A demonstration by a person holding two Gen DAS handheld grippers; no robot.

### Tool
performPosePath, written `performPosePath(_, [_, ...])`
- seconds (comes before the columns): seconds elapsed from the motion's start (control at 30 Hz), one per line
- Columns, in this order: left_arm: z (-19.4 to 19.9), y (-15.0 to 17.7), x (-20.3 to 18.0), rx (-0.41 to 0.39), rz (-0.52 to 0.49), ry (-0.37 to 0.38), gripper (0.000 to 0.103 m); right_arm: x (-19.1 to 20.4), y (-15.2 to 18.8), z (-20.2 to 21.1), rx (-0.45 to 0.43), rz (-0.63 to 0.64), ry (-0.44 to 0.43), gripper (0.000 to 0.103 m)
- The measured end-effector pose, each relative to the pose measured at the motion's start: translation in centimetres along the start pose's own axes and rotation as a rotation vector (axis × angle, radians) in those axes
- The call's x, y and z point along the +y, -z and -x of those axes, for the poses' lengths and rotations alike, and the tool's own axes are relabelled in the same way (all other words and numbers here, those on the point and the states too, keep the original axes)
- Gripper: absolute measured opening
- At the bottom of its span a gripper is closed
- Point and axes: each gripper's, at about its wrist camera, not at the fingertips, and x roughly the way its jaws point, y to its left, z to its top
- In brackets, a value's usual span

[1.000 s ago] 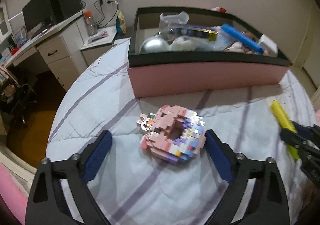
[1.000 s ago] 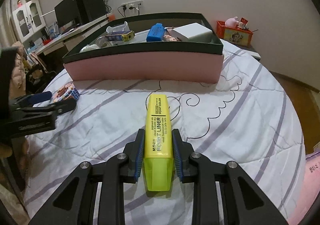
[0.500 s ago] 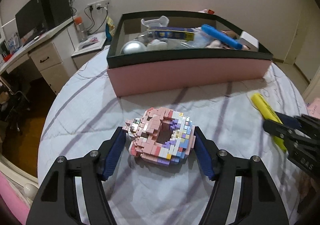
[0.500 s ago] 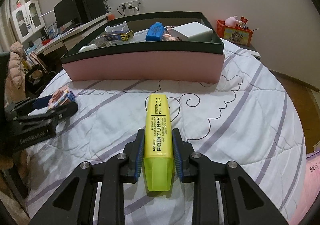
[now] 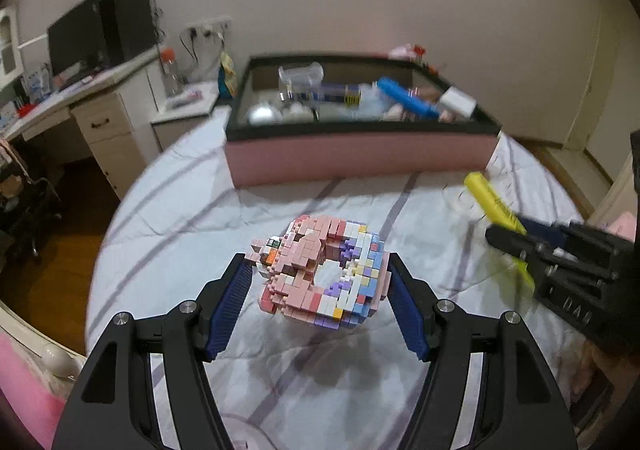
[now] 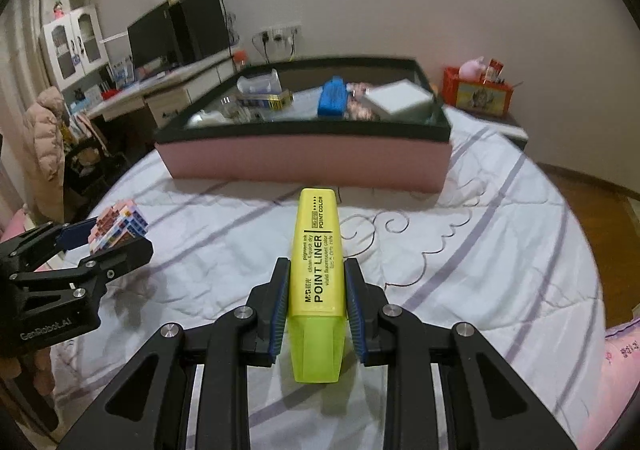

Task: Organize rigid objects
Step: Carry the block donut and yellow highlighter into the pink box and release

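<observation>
The left gripper [image 5: 320, 290] is clamping a pastel building-block ring [image 5: 322, 276] between its blue pads; its jaws have just been closing, and both pads are now pressing on the ring's sides at about half of their spread. The ring is sitting tilted above the striped white bedspread [image 5: 180, 218], throwing a shadow at 6 o'clock beneath it, so it is hanging clear of the cloth. The right gripper [image 6: 318, 290] is squeezing a yellow highlighter [image 6: 318, 258] with its jaws drawn in narrow; the pen is pointing toward 12 o'clock, its translucent cap end lying nearest the camera and its printed barrel reaching out past the fingertips. In the left wrist view the same pen is showing at 3 o'clock, held in the black frame of the right gripper, well apart from the ring. In the right wrist view the left gripper is appearing at 9 o'clock with the ring in its grip. At 12 o'clock in both views a pink storage box [image 5: 360, 158] with a black rim is resting on the bedspread, holding a blue case [image 6: 334, 96], a white block [image 6: 400, 100] and other items too blurred to name. A desk [image 5: 80, 110] with a dark monitor [image 5: 76, 38] is standing at 10 o'clock.
</observation>
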Motion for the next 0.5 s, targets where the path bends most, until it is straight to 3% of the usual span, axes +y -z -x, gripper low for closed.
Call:
performPosePath(0.23, [5.0,-0.6,-1.2,-0.115,-0.002,-0.006,0.068,1.9,-0.3,5.4,-0.129,0.017,-0.008,0.027])
performPosePath(0.5, [13.2,-1.3,-2.8,-0.322,-0.012,-0.021,0.068,5.0,-1.4,13.5,-0.358,0.063,0.06,0.027])
